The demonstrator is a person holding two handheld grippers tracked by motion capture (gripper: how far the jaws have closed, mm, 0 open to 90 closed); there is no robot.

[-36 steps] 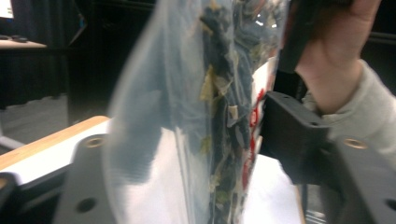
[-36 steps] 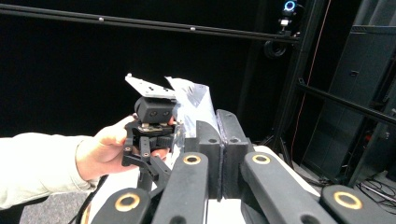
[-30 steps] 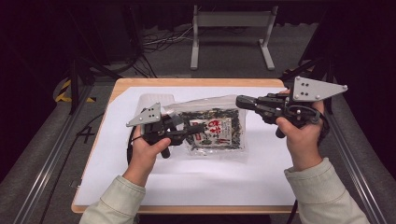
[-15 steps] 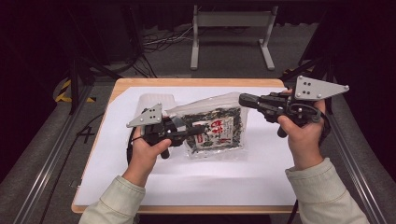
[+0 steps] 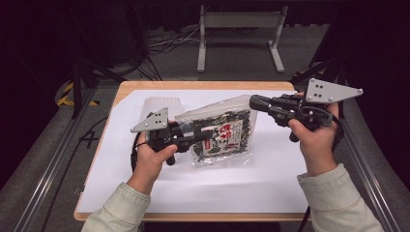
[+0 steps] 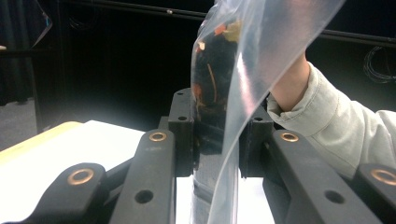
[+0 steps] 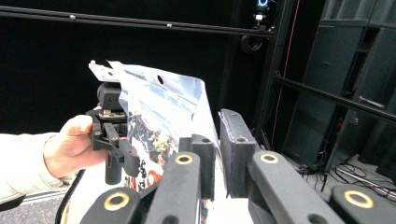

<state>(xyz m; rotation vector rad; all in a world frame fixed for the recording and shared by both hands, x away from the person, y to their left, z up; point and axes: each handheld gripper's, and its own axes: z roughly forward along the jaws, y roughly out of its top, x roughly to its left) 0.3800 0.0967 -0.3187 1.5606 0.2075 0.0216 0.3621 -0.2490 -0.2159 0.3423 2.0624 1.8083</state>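
Observation:
A clear bag of dark seaweed with a red label (image 5: 220, 137) is held slanting over the white sheet. My left gripper (image 5: 193, 134) grips its left edge. In the left gripper view the jaws (image 6: 217, 116) have just been closing and now press on the bag (image 6: 261, 42) from both sides. My right gripper (image 5: 254, 102) is at the bag's upper right corner. In the right gripper view its jaws (image 7: 217, 126) have just been opening, and a slim gap shows around the bag's edge (image 7: 159, 107). The left gripper (image 7: 112, 140) shows beyond the bag.
An empty-looking clear bag (image 5: 162, 104) lies flat at the back left of the white sheet (image 5: 270, 179) that covers the wooden table (image 5: 193, 84). A metal stand (image 5: 239, 21) is on the floor behind. Rails run along both sides.

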